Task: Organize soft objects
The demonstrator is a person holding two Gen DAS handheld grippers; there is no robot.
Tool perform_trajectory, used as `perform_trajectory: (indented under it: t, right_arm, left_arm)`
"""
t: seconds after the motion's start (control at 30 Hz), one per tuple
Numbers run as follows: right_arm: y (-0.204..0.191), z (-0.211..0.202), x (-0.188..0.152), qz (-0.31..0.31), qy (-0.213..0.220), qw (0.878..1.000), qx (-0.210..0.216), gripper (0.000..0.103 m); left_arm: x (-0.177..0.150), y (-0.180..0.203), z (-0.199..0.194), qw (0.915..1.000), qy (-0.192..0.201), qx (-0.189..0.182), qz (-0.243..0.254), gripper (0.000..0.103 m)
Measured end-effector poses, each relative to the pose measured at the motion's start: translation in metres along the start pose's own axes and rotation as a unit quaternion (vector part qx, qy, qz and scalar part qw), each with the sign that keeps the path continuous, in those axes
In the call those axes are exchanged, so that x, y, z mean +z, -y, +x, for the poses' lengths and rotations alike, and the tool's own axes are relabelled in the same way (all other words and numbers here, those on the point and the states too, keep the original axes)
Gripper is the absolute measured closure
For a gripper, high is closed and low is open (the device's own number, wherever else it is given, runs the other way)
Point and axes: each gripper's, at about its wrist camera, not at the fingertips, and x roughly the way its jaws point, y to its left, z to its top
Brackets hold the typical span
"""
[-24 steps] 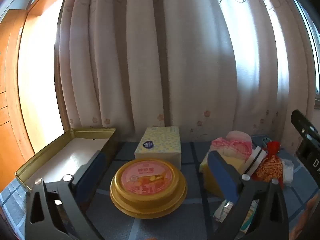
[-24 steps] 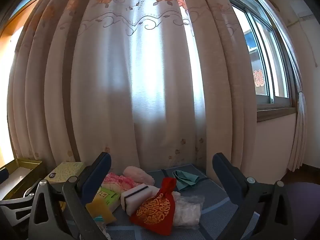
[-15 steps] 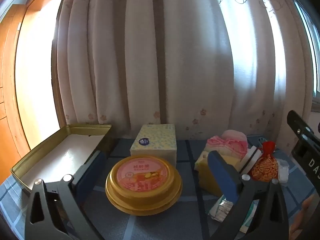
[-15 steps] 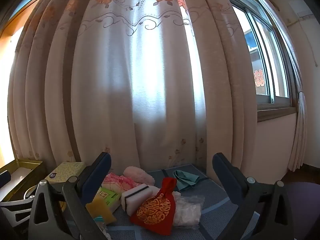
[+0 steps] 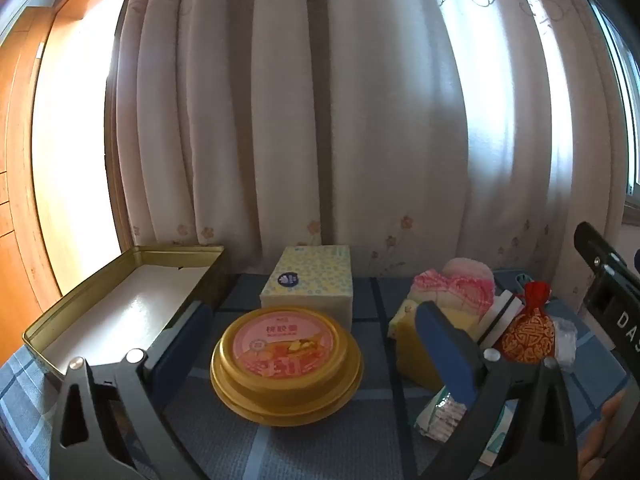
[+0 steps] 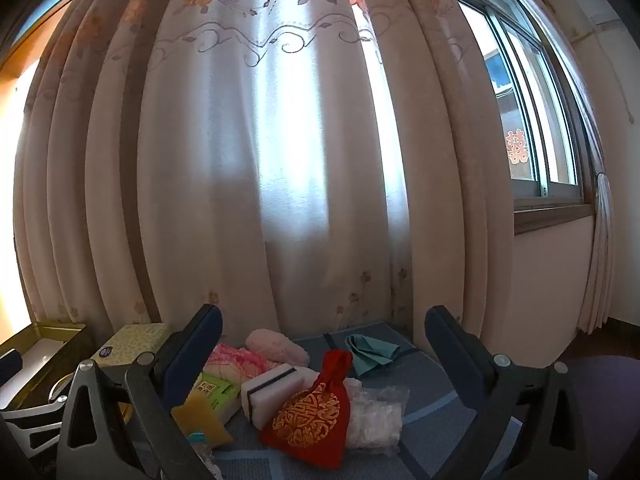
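Note:
A pile of soft things lies on the blue checked table: a red and gold pouch, a white sponge, a pink fluffy cloth, a yellow sponge, a clear plastic bag and a teal cloth. The pouch and pink cloth also show in the left wrist view. My left gripper is open and empty, its jaws either side of a round gold lidded tub. My right gripper is open and empty above the pile.
An open gold tin box stands at the left. A yellow patterned tissue box sits behind the tub. Curtains hang behind the table. A window is at the right. Small packets lie by the left gripper's right finger.
The left gripper's view has shifted a little, so the tub and boxes sit slightly further left and higher. The right gripper has hardly moved. Both stay open.

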Motion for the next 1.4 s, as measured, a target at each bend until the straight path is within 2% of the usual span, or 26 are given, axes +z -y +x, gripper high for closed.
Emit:
perform_trajectory:
  t: [1.4]
  right_arm:
    - [0.0066, 0.0001, -0.0003, 0.019, 0.000, 1.000, -0.003, 0.001]
  left_arm:
    - [-0.0023, -0.0008, -0.0034, 0.9999, -0.009, -0.004, 0.000, 0.000]
